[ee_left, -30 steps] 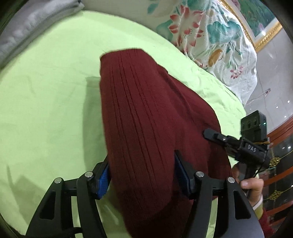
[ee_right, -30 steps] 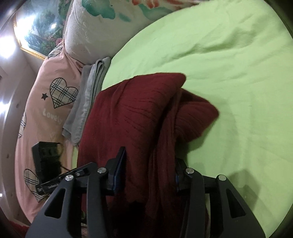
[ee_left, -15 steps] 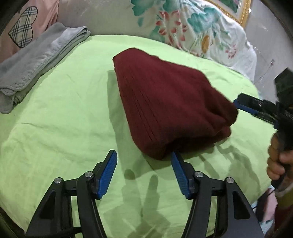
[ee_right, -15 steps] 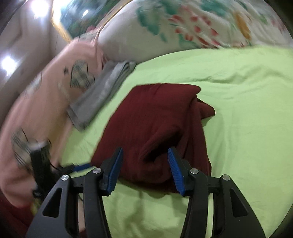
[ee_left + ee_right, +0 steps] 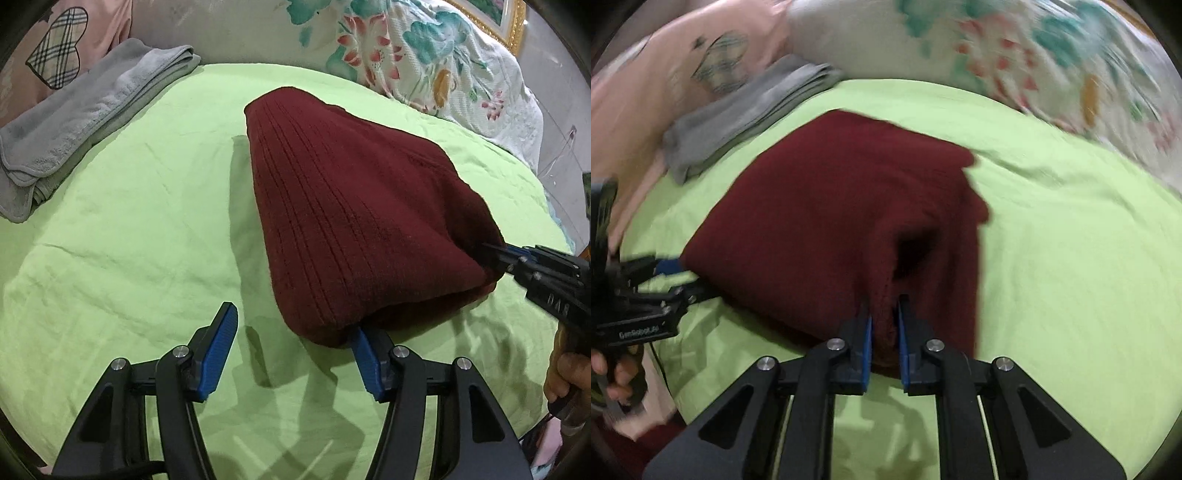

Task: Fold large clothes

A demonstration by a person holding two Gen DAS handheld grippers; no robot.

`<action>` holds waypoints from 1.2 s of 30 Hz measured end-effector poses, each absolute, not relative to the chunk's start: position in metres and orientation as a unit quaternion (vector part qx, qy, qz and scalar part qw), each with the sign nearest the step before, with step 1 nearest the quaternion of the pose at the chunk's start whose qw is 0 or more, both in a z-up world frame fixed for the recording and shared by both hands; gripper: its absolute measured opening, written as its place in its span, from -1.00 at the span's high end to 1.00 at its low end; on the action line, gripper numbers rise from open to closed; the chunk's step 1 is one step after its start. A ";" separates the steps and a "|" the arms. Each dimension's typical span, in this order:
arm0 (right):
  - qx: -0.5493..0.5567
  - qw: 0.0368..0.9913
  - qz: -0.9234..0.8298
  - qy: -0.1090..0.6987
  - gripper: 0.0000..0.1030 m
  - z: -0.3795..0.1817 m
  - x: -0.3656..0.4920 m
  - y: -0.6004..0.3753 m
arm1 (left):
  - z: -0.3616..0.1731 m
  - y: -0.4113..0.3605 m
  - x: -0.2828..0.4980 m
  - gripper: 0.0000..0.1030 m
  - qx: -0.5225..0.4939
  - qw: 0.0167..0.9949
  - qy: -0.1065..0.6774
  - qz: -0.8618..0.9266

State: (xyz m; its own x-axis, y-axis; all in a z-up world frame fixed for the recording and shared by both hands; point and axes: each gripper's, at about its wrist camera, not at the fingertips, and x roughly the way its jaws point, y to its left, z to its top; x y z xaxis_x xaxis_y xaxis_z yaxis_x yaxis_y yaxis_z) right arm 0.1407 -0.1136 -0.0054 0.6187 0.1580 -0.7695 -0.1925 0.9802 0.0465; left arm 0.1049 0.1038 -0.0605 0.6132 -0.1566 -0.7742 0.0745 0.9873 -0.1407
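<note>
Dark red knit sweater (image 5: 354, 221), folded into a thick bundle, lies mid-frame on the bed's green sheet (image 5: 140, 229). Right gripper (image 5: 884, 325): jaws have just closed, now clamped on a pinch of the sweater's near edge. Left gripper (image 5: 291, 343): jaws apart, nothing held; its right pad touches the bundle's near corner. Folded grey towel (image 5: 85, 122) upper left, well apart. Floral pillow (image 5: 424, 62) upper right.

- "GenRobot.ai" in pale letters on the black body of the left gripper (image 5: 674, 275).
- "DAS" on the black body of the right gripper (image 5: 496, 256).
</note>
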 end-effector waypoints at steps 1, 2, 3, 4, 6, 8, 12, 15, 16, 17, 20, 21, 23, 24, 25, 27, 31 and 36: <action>0.002 0.902 0.082 0.425 0.78 -0.005 0.141 -0.129 | -0.060 0.104 0.105 -0.18 -0.048 0.897 0.435 -0.065; 0.024 0.902 0.078 0.423 0.78 -0.005 0.139 -0.140 | -0.061 0.103 0.105 -0.17 -0.046 0.897 0.435 -0.066; 0.054 0.901 0.082 0.422 0.83 -0.005 0.139 -0.151 | -0.061 0.103 0.105 -0.15 -0.045 0.897 0.434 -0.066; 0.087 0.899 0.092 0.419 1.00 -0.005 0.138 -0.162 | -0.061 0.103 0.105 -0.13 -0.045 0.898 0.434 -0.066; 0.152 0.886 0.128 0.418 1.00 -0.008 0.139 -0.177 | -0.060 0.102 0.106 0.03 -0.046 0.897 0.435 -0.070; 0.190 0.877 0.167 0.408 1.00 -0.007 0.134 -0.181 | -0.058 0.098 0.105 0.11 -0.043 0.897 0.434 -0.076; 0.206 0.883 0.172 0.385 0.97 0.009 0.127 -0.181 | -0.059 0.095 0.102 0.11 -0.028 0.890 0.446 -0.084; 0.234 0.882 0.178 0.369 0.09 0.017 0.132 -0.185 | -0.054 0.106 0.093 0.11 -0.037 0.890 0.443 -0.097; 0.232 0.885 0.176 0.362 0.02 0.020 0.133 -0.184 | -0.047 0.115 0.088 0.11 -0.054 0.892 0.436 -0.109; 0.231 0.886 0.177 0.362 0.02 0.021 0.137 -0.183 | -0.042 0.121 0.085 0.11 -0.066 0.892 0.431 -0.118; 0.242 0.871 0.193 0.381 0.02 0.015 0.157 -0.178 | -0.017 0.140 0.083 0.11 -0.097 0.901 0.401 -0.130; 0.244 0.867 0.193 0.390 0.02 0.011 0.164 -0.175 | -0.012 0.141 0.084 0.11 -0.098 0.903 0.397 -0.130; 0.247 0.861 0.190 0.401 0.02 0.005 0.177 -0.173 | 0.001 0.142 0.094 0.11 -0.098 0.909 0.381 -0.137; 0.254 0.857 0.193 0.405 0.02 0.001 0.186 -0.172 | 0.004 0.141 0.099 0.11 -0.099 0.911 0.375 -0.141; 0.260 0.851 0.195 0.412 0.02 -0.003 0.195 -0.171 | 0.007 0.139 0.108 0.11 -0.102 0.910 0.371 -0.153; 0.264 0.848 0.190 0.419 0.02 -0.007 0.204 -0.169 | 0.006 0.136 0.122 0.11 -0.101 0.909 0.369 -0.163; 0.274 0.837 0.211 0.424 0.02 -0.011 0.223 -0.158 | -0.004 0.128 0.149 0.13 -0.108 0.900 0.382 -0.181; 0.278 0.833 0.193 0.437 0.10 -0.019 0.238 -0.156 | -0.020 0.121 0.175 0.13 -0.110 0.890 0.398 -0.196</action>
State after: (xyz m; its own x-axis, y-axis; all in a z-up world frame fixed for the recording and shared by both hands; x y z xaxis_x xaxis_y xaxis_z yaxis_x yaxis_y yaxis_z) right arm 0.2384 -0.1562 -0.0187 0.5433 0.5650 -0.6210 -0.0785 0.7706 0.6325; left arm 0.1749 0.1205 -0.0200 0.6066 -0.4359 -0.6649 0.2615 0.8991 -0.3510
